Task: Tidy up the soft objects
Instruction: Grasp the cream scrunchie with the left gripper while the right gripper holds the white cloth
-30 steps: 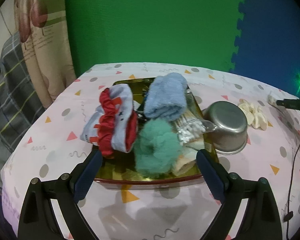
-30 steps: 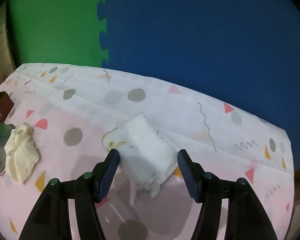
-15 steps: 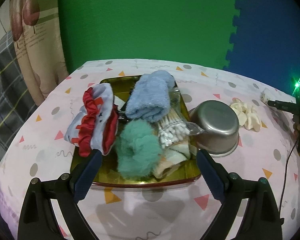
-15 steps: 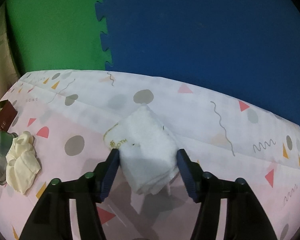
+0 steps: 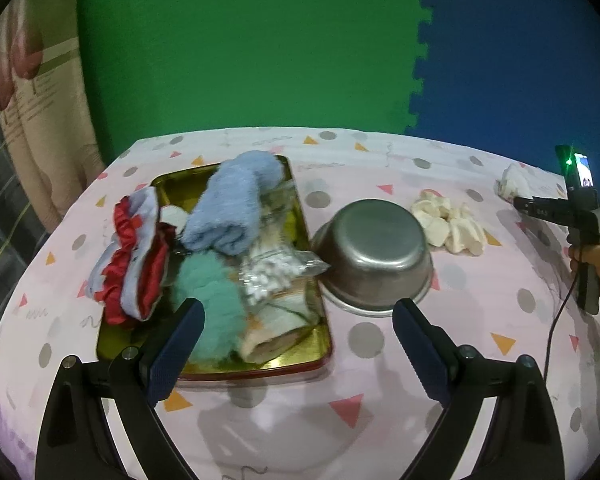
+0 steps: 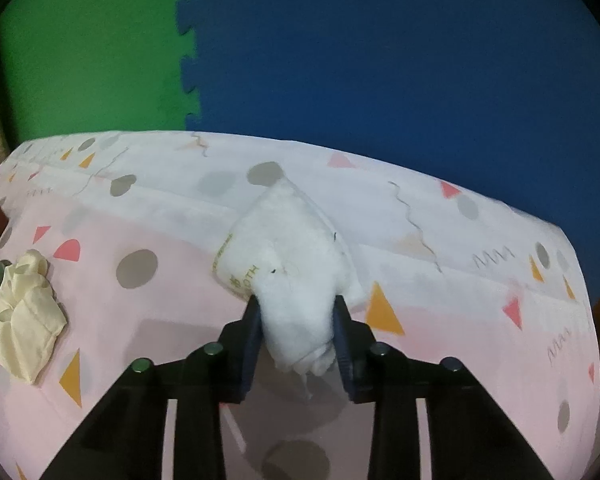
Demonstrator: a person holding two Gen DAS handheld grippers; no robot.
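Observation:
My right gripper is shut on a folded white cloth and lifts its near end off the table. It also shows far right in the left wrist view. My left gripper is open and empty, hovering before a gold tray. The tray holds a blue towel, a teal fluffy piece, a red and grey sock bundle and a bag of cotton swabs. A cream scrunchie lies beyond the bowl; it also shows in the right wrist view.
An upturned steel bowl sits right of the tray. The other gripper and the hand holding it are at the right edge, with a cable trailing down. The patterned tablecloth covers the table. A green and blue foam wall stands behind.
My right gripper has closed on the white cloth and raised it. My left gripper has swung right, so the tray has shifted left in its view.

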